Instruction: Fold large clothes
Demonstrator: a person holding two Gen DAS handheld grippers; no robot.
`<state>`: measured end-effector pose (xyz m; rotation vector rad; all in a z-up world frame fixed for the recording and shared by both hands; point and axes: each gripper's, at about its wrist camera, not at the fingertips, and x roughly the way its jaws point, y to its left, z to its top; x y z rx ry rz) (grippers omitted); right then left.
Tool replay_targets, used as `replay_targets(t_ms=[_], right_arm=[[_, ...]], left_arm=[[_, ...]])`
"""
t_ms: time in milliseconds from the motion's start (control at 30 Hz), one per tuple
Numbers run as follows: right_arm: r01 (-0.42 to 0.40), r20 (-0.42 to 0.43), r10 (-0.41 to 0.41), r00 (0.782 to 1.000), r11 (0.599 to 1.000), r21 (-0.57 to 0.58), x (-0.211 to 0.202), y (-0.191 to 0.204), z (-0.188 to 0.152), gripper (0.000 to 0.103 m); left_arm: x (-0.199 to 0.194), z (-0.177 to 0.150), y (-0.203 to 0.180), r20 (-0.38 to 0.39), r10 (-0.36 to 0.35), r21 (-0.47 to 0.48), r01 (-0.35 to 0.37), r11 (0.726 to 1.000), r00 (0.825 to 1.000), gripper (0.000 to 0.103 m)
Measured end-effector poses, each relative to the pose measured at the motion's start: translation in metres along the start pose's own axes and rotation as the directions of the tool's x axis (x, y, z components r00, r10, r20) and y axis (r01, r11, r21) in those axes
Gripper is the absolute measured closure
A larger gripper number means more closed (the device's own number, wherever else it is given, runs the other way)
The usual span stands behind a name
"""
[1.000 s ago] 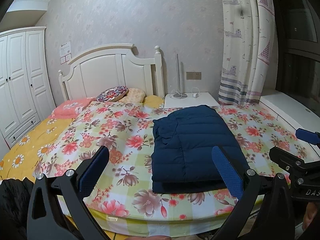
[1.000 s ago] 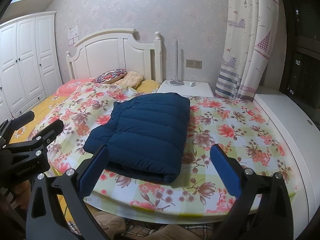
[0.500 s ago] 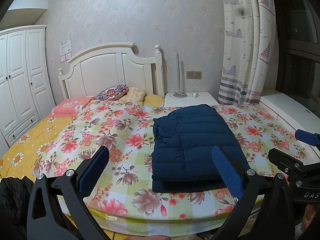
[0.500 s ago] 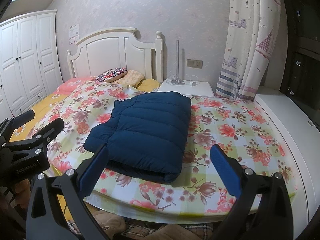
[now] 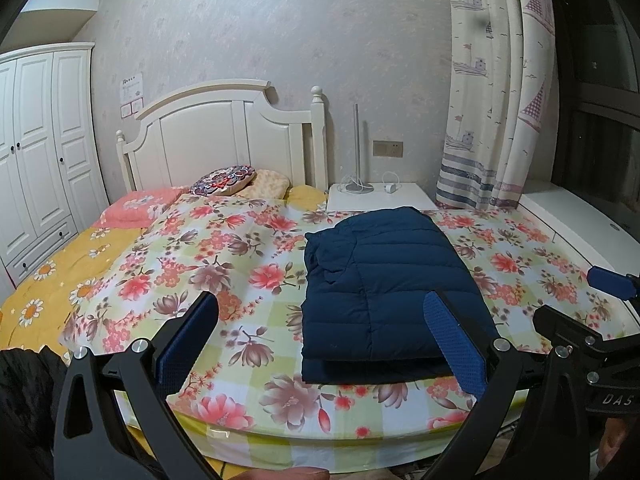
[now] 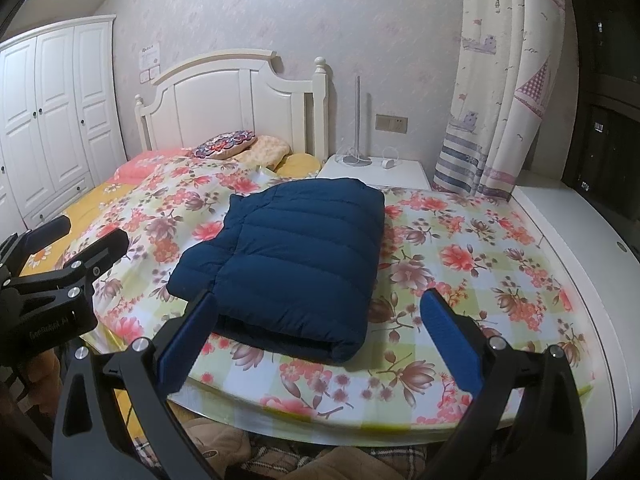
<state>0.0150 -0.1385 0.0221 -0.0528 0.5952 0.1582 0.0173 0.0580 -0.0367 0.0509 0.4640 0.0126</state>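
A navy quilted down jacket (image 5: 380,284) lies folded into a neat rectangle on the floral bedspread (image 5: 224,256); it also shows in the right wrist view (image 6: 296,256). My left gripper (image 5: 320,340) is open and empty, held back from the bed's foot edge, short of the jacket. My right gripper (image 6: 320,336) is open and empty too, just before the jacket's near folded edge. Each gripper shows in the other's view: the right one at the right edge (image 5: 600,300), the left one at the left edge (image 6: 76,240).
A white headboard (image 5: 224,136) with pillows (image 5: 224,180) is at the far end. A white nightstand (image 5: 380,196) holds a lamp. A white wardrobe (image 5: 40,152) stands on the left, a curtain (image 5: 496,100) and a white ledge (image 6: 568,240) on the right. Dark clothing (image 5: 24,392) lies lower left.
Both grippers stay open and have barely shifted; the views drift slightly. The jacket has not moved.
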Motion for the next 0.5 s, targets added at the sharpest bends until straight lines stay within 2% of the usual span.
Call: replay_targets(t_ms=[100, 167, 267, 367, 433, 500], right_arm=[[0.0, -0.019, 0.0, 1.0, 1.0, -0.006, 0.008, -0.003, -0.004, 0.003], [-0.002, -0.038, 0.002, 0.999, 1.0, -0.004, 0.016, -0.007, -0.006, 0.003], [-0.004, -0.085, 0.003, 0.996, 1.0, -0.003, 0.039, -0.012, -0.011, 0.003], [-0.001, -0.081, 0.001, 0.997, 1.0, 0.004, 0.063, -0.03, -0.008, 0.003], [-0.008, -0.101, 0.012, 0.995, 0.999, 0.04, 0.083, -0.057, -0.002, 0.003], [0.04, -0.108, -0.028, 0.994, 0.994, 0.103, 0.103, -0.114, 0.014, 0.003]], left_arm=[[0.005, 0.0, -0.003, -0.005, -0.001, -0.002, 0.001, 1.0, 1.0, 0.005], [0.012, -0.004, -0.008, 0.025, -0.013, 0.003, 0.013, 1.0, 1.0, 0.005], [0.041, -0.007, -0.018, 0.006, -0.026, 0.03, 0.026, 0.999, 1.0, 0.005], [0.093, 0.0, -0.013, -0.098, -0.048, 0.06, 0.054, 0.997, 0.994, 0.005], [0.145, 0.013, 0.017, -0.187, -0.019, 0.003, 0.02, 1.0, 0.982, 0.004], [0.189, 0.028, 0.058, -0.247, -0.012, -0.077, -0.007, 0.997, 0.969, 0.004]])
